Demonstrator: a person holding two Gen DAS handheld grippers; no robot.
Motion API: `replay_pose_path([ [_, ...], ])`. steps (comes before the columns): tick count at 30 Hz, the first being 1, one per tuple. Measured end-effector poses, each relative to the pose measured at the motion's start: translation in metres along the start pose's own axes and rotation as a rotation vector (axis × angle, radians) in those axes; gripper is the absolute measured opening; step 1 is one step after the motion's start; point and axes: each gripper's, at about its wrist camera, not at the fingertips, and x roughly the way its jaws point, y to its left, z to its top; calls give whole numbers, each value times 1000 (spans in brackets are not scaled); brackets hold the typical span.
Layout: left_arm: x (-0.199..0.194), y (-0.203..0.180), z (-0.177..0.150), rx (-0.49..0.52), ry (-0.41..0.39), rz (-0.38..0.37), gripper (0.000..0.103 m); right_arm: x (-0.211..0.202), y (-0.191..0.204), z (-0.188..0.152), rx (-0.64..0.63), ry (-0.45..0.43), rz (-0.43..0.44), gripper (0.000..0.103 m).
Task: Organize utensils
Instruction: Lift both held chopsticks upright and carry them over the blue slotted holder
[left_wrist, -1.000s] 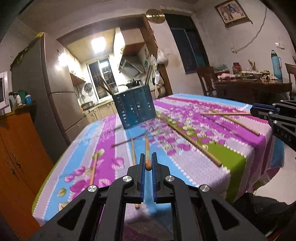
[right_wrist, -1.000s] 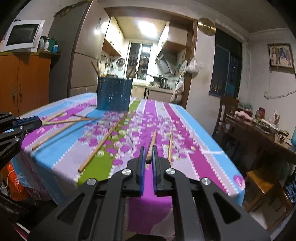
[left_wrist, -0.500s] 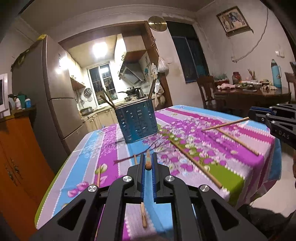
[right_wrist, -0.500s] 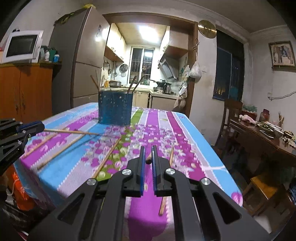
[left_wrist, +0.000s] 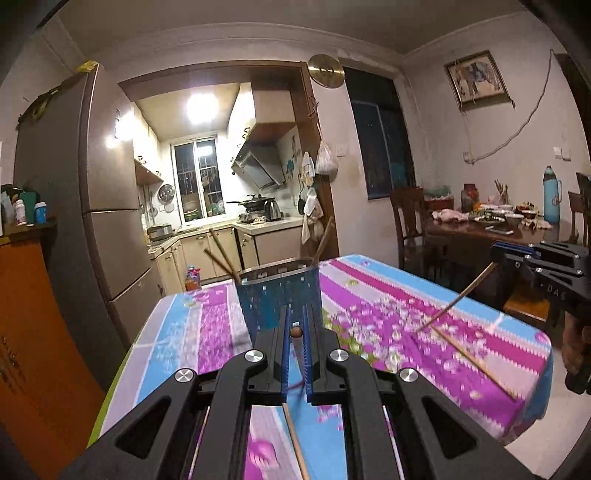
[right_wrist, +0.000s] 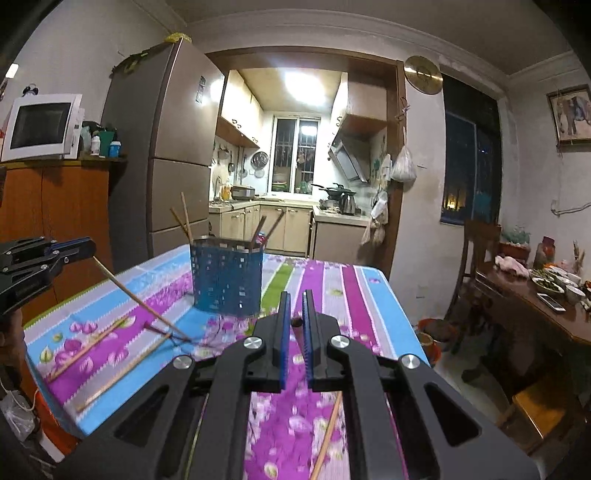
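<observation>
A blue perforated utensil holder stands upright on the striped floral tablecloth, with several chopsticks leaning in it. My left gripper is shut on a wooden chopstick, seen end-on, raised just in front of the holder; it also shows in the right wrist view with its chopstick slanting down to the cloth. My right gripper is shut on another chopstick; in the left wrist view it holds this chopstick tilted over the cloth.
Loose chopsticks lie on the cloth. A fridge and orange cabinet stand left. A dining table with dishes and chairs stand right. The table's edges drop away on both sides.
Both grippers have lifted their chopsticks off the cloth and moved closer to the blue holder. The held chopsticks now hang tilted with their far ends near the cloth.
</observation>
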Motion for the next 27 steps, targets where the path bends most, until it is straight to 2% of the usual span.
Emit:
replay_pose_path([
  [7,23,13,24,-29,-9,-42,8,19,-2,26,-7,-13,35,5],
  [14,36,16,40,-21,-27,-50,8,28,-4,41,-7,-24,52,5],
  [27,43,27,54,-52,-24,-106,8,35,-8,54,11,-35,69,5],
])
